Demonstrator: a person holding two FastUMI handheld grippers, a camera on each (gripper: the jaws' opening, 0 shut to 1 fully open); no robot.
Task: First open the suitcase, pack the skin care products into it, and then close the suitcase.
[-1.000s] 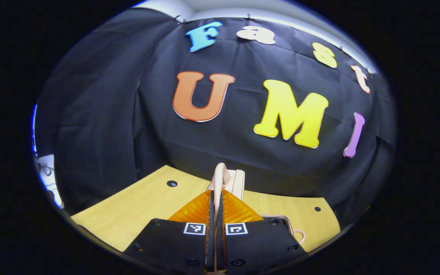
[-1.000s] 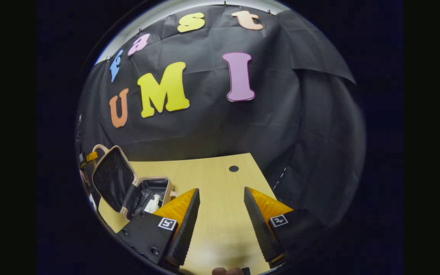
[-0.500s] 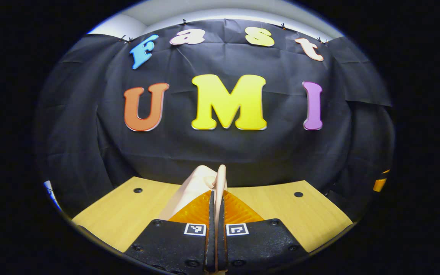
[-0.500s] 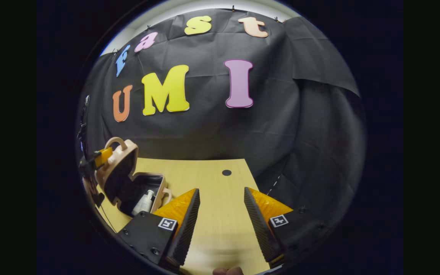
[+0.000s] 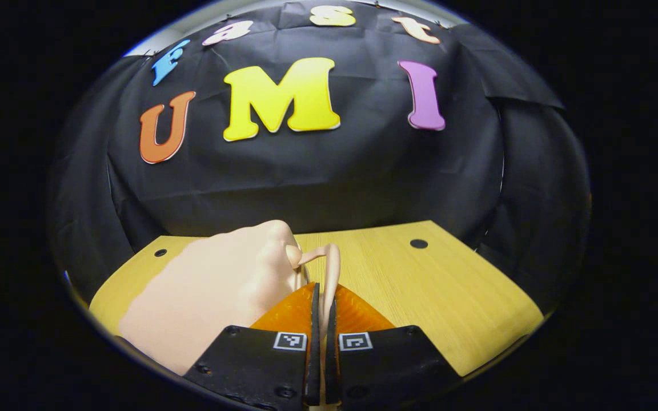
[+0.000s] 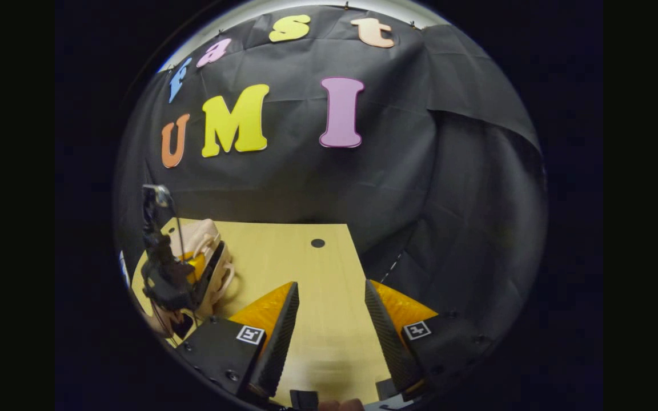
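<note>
- The left tongs [image 5: 321, 297] are pinched tight on the suitcase handle [image 5: 332, 268].
- The pale pink suitcase [image 5: 215, 291] rests on the wooden tabletop [image 5: 437, 285], lid lowered.
- The right tongs [image 6: 332, 308] hover wide apart over bare tabletop, holding nothing, beside the suitcase.

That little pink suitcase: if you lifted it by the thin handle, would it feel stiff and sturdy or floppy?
Probably stiff: the suitcase shows a smooth, moulded shell that holds its rounded shape. The handle is a thin loop pinched in the left gripper, so it may flex a little. It looks small beside the gripper, so likely light, though it could swing on that loop.
</note>
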